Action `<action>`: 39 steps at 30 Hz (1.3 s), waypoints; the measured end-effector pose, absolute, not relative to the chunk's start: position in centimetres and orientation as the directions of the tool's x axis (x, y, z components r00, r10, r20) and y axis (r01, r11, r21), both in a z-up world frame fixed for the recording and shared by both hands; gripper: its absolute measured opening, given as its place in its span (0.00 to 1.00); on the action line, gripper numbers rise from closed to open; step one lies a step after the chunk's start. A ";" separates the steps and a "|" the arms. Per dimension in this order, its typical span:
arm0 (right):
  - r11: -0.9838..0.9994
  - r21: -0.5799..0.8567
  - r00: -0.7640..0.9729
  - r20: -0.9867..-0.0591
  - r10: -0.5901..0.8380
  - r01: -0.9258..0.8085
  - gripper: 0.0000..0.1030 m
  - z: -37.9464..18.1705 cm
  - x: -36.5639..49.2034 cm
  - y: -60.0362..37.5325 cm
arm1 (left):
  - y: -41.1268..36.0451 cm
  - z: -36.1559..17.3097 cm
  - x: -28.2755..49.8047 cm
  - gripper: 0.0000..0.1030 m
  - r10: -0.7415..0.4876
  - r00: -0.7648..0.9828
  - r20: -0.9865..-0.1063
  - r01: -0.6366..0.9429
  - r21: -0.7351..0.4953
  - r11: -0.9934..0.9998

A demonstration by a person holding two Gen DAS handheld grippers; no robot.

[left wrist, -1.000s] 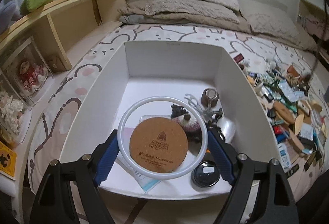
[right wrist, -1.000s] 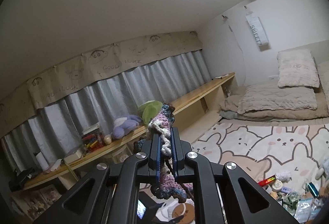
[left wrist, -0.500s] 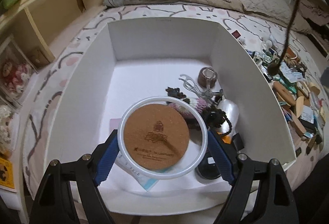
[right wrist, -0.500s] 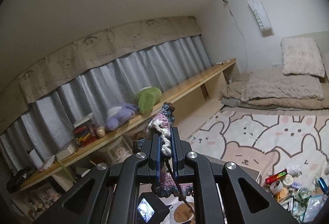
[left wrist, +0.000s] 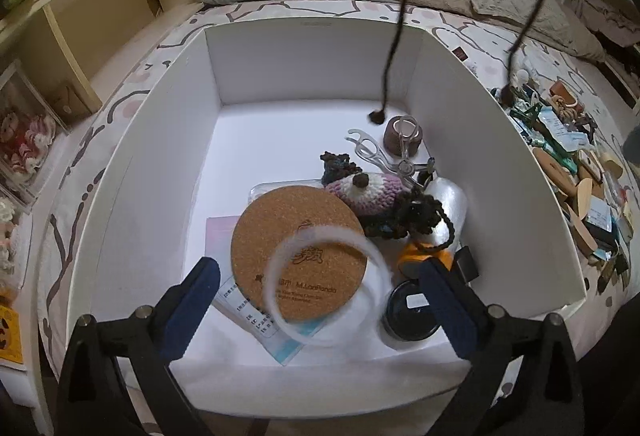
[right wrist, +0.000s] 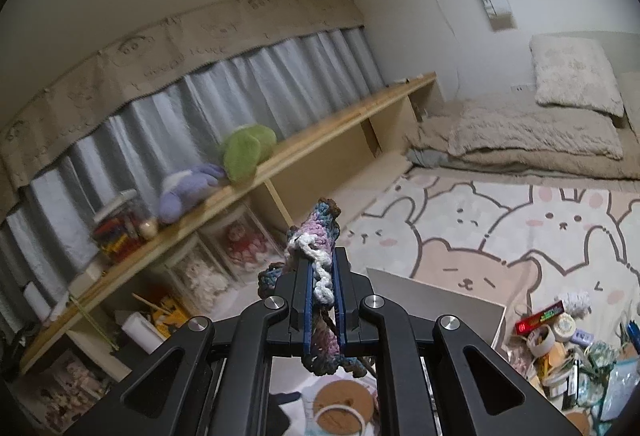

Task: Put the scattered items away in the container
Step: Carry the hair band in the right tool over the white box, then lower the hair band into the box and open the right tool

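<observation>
My left gripper [left wrist: 318, 276] hangs over the white box [left wrist: 160, 155] with its jaws opening. A white ring [left wrist: 328, 232] shows blurred between them, free of both pads, over the cork coaster [left wrist: 288, 248]. A crocheted piece [left wrist: 368, 191] lies in the box beside the coaster. My right gripper [right wrist: 321, 264] is shut on a purple, white and blue crocheted item [right wrist: 316, 228]. Its dark cords [left wrist: 400, 15] dangle over the box in the left wrist view. Below the right gripper I see the box wall [right wrist: 432, 300] and the coaster [right wrist: 340, 404].
Scattered small items [left wrist: 568, 163] cover the rug right of the box. A black lidded jar [left wrist: 408, 316], orange tape [left wrist: 424, 254] and a clear clip [left wrist: 372, 151] lie in the box. A wooden shelf [right wrist: 340, 119] with plush toys runs along the left; bedding [right wrist: 532, 139] lies behind.
The left jaws have spread wide and let go of the white ring, which drops onto the coaster. The right gripper has come down, and its cords now hang over the box.
</observation>
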State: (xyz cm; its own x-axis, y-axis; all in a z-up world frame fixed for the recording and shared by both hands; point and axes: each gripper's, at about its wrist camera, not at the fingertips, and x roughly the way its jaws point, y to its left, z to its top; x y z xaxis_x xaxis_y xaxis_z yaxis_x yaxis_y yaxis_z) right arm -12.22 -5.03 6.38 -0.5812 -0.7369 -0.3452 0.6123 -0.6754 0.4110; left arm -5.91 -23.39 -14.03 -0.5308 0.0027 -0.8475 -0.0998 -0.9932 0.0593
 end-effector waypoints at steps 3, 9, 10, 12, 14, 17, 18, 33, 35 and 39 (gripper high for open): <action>-0.689 0.404 -0.580 -0.372 -0.725 0.602 0.09 5.3 -13.0 -5.6 | -23.5 -13.9 -5.7 0.98 0.011 -0.544 -0.839 -0.105 0.055 -0.993; -0.720 0.383 -0.572 -0.438 -0.693 0.579 0.09 2.7 -14.6 -7.3 | -23.7 -13.3 -5.1 0.98 0.031 -0.573 -0.819 -0.113 0.042 -0.993; -0.727 0.381 -0.574 -0.448 -0.686 0.571 0.09 2.3 -14.9 -7.5 | -23.7 -13.2 -5.0 0.98 0.038 -0.579 -0.814 -0.114 0.035 -0.993; -0.751 0.369 -0.587 -0.470 -0.659 0.547 0.09 1.6 -15.6 -8.1 | -23.6 -13.1 -4.8 0.98 0.041 -0.590 -0.806 -0.111 0.031 -0.993; -0.771 0.351 -0.599 -0.487 -0.636 0.532 0.09 1.2 -16.2 -8.7 | -23.5 -13.0 -4.6 0.98 0.034 -0.601 -0.798 -0.104 0.037 -0.994; -0.782 0.333 -0.613 -0.489 -0.621 0.527 0.09 1.2 -16.9 -9.5 | -23.2 -12.9 -4.5 0.98 0.048 -0.609 -0.792 -0.112 0.026 -0.993; -0.783 0.330 -0.618 -0.485 -0.620 0.527 0.09 1.2 -17.1 -9.7 | -23.3 -12.8 -4.4 0.98 0.050 -0.611 -0.790 -0.112 0.024 -0.993; -0.834 0.150 -0.479 -0.758 -0.442 0.531 0.09 -7.7 -19.0 -13.6 | -24.1 -12.2 -3.7 0.98 0.077 -0.643 -0.762 -0.086 -0.028 -0.996; -0.836 0.133 -0.463 -0.781 -0.419 0.533 0.09 -8.6 -19.1 -13.7 | -24.1 -12.1 -3.6 0.98 0.075 -0.645 -0.760 -0.085 -0.026 -0.996; -0.843 0.099 -0.439 -0.818 -0.371 0.529 0.09 -10.0 -19.6 -13.5 | -24.2 -11.7 -3.4 0.98 0.085 -0.651 -0.754 -0.081 -0.042 -0.996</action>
